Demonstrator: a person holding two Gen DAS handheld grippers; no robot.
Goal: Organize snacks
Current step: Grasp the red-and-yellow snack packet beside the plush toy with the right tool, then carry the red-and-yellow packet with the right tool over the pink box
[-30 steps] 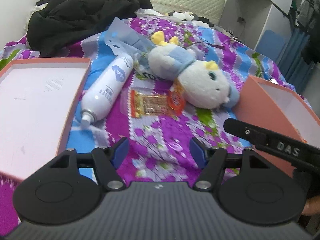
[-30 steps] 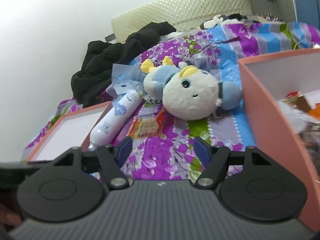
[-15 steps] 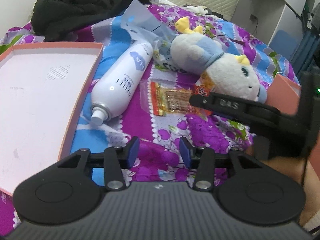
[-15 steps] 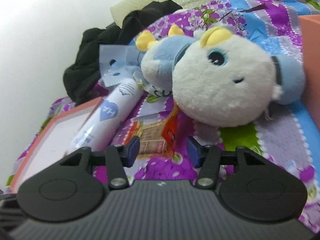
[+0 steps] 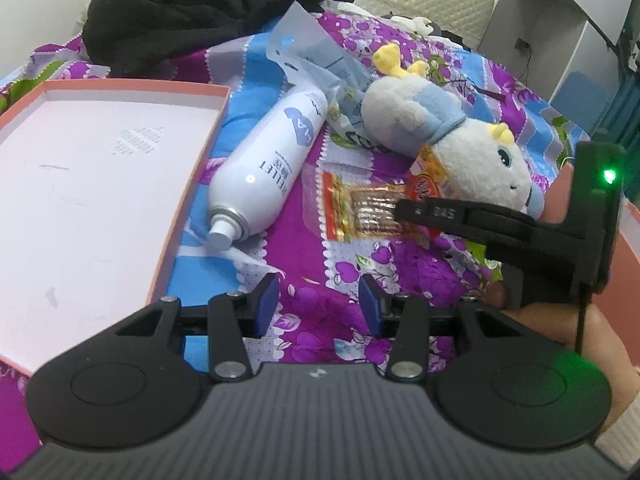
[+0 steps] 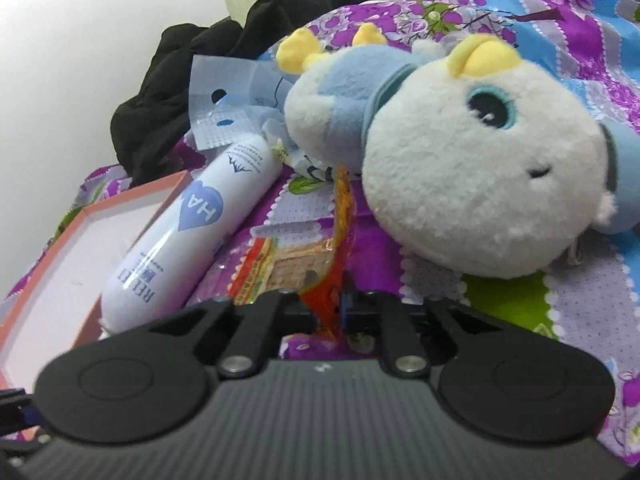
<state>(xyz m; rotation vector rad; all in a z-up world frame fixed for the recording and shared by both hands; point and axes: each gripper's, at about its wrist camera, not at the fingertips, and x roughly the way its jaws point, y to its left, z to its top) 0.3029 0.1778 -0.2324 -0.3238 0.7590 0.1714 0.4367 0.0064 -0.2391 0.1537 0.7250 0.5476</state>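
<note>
Clamped just now on the orange end of the clear-and-red crinkly snack packet [image 6: 288, 268] by the right gripper [image 6: 330, 312], left gripper [image 5: 319, 300] half-spread over nothing, packet flat on purple floral bedsheet [image 5: 320, 304] between white spray can [image 5: 268, 164] and white-blue plush toy [image 6: 460, 168].

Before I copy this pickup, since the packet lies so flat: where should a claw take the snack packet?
By its orange end nearest the plush toy, coming in low from that side: that edge stands up off the bedspread, where the right claw has pinched it.
</note>
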